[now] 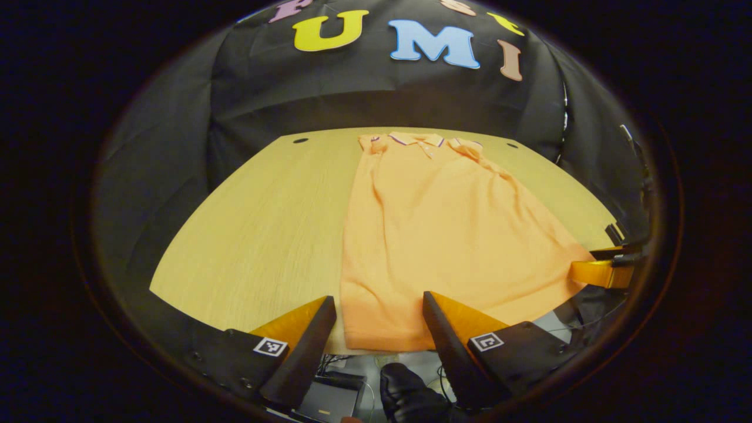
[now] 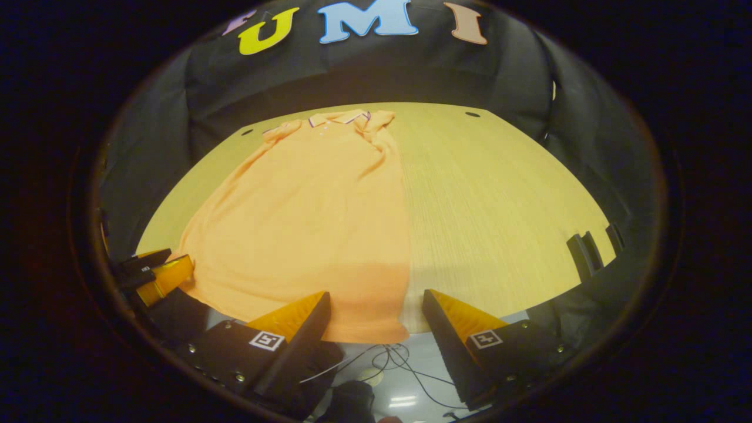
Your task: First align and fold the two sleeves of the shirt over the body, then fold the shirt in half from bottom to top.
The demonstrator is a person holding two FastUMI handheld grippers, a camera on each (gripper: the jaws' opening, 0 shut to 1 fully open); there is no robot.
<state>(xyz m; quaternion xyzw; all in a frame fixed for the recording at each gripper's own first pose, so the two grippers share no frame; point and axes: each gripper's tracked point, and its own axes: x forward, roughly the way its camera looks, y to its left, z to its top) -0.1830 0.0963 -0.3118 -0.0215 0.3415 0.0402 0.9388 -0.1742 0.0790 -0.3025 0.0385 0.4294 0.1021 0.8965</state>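
An orange polo shirt [image 1: 446, 235] lies flat on the wooden table [image 1: 264, 223], collar at the far end and hem at the near edge. Both sleeves look tucked in over the body by the collar. My left gripper [image 1: 379, 302] is open at the hem's left corner, with the cloth showing between its fingers. In the right gripper view the shirt [image 2: 305, 223] runs along the left, and my right gripper [image 2: 376, 299] is open over the hem's right corner. Each gripper shows in the other's view, the right gripper [image 1: 599, 273] and the left gripper [image 2: 167, 273] both beside the hem's far corners.
The bare table [image 2: 499, 205] stretches wide on either side of the shirt. Black clips [image 2: 587, 252] stick up at the table's right edge. Below the near edge are loose cables [image 2: 399, 358] on the floor and a dark shape [image 1: 411, 393].
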